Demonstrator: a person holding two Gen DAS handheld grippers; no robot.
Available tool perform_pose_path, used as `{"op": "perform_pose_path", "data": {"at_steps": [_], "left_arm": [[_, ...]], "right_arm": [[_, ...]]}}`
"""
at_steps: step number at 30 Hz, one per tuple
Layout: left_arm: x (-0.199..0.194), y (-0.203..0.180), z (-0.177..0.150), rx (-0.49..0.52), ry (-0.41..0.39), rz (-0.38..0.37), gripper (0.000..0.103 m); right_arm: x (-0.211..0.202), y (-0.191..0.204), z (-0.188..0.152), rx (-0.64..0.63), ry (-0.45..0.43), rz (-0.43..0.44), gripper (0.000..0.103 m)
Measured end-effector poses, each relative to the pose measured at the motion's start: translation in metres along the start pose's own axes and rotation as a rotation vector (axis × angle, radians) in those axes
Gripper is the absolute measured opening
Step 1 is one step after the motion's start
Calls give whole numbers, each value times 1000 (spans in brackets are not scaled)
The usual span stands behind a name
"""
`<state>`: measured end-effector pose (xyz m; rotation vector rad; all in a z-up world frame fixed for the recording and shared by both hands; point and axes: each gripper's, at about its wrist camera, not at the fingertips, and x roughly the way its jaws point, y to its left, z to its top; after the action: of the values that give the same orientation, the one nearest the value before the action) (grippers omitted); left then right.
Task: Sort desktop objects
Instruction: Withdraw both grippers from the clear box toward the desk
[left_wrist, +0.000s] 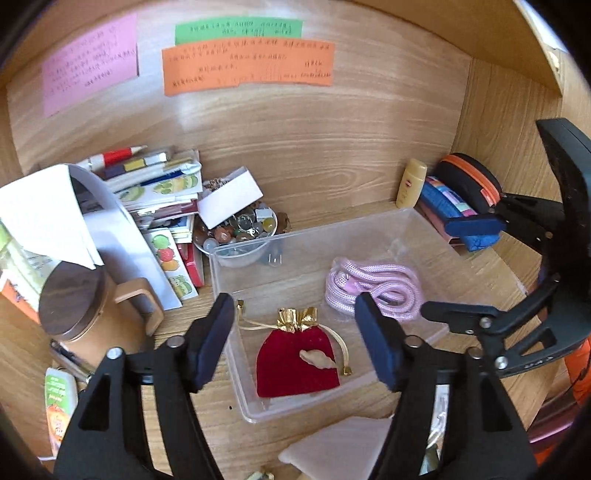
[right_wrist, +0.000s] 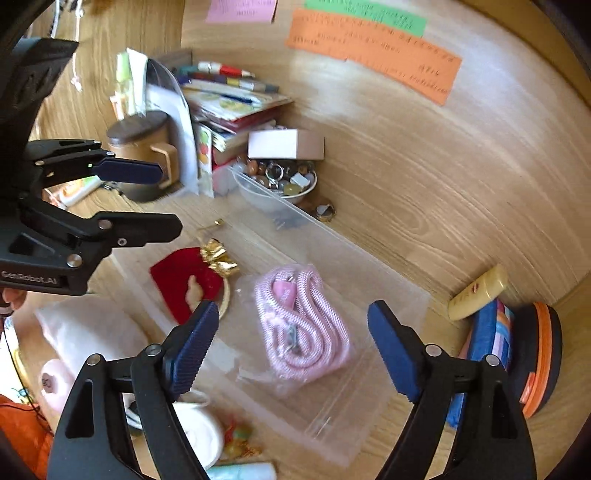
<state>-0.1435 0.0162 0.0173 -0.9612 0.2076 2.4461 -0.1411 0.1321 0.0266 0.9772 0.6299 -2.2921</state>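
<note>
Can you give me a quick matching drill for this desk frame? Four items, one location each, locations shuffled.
Items:
1. red pouch
2. pink cord
3. yellow bottle
4. orange note

Places:
A. stuck on the back wall
B. standing on the desk behind the clear box's far right corner
C. in the clear box, near left end
D. in the clear box, right of the pouch

Pairs: 1-C, 2-D, 3-B, 4-A
</note>
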Motion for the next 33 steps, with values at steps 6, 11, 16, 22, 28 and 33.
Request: {"op": "perform_pose_path", "data": {"at_steps": [6, 11, 16, 22, 28, 33], "left_arm": [[-25, 5, -15, -47, -40, -52, 91], [-52, 15, -35, -92, -84, 20, 97], [-65, 27, -61, -119, -51, 83, 98], [-67, 43, -94, -148, 4, 155, 98], [-63, 70, -125, -222, 53, 139, 98], [-48, 87, -148, -269, 136, 144, 98]], "right_arm": [[-26, 4, -22, 24, -62, -42, 83], [-39, 4, -45, 60, -83, -46, 83], [-48, 7, -72, 100, -90, -45, 83], [-51, 14, -104, 134, -77, -67, 83], [-43, 16, -136, 184, -3, -49, 84], [-34, 25, -147, 179, 46, -22, 84]]}}
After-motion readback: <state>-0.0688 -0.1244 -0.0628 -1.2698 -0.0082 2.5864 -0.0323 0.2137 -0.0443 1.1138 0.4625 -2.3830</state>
